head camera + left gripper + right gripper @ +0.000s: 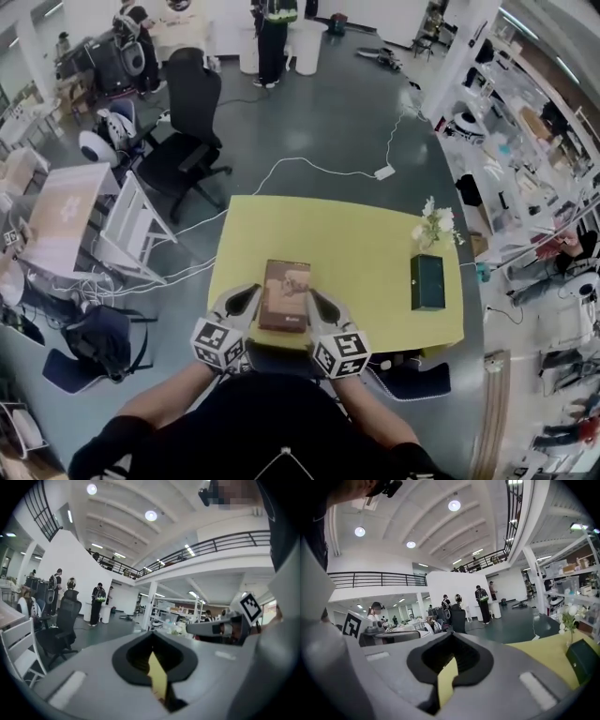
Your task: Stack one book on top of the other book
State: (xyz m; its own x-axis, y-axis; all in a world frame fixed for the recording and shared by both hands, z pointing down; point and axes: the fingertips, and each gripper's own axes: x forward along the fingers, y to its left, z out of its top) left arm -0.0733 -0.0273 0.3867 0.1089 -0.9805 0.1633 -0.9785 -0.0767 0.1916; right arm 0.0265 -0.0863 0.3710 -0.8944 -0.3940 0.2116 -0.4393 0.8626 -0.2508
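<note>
A brown book [286,295] lies flat on the yellow table [356,234], near its front edge. A dark green book [428,281] lies apart from it near the right edge, also seen in the right gripper view [582,660]. My left gripper [249,294] is raised in front of my chest, to the left of the brown book, and is shut with nothing in it. My right gripper [316,300] hangs to the book's right, likewise shut and holding nothing. Both point nearly level across the room; each gripper view shows only a sliver of yellow table between the closed jaws [152,644] [449,645].
A small vase of white flowers [433,225] stands behind the green book. A black office chair [187,141] and white folding tables [70,216] stand at left, a backpack [98,342] lies on the floor, a cable [309,169] runs beyond the table, and shelving [525,141] is at right.
</note>
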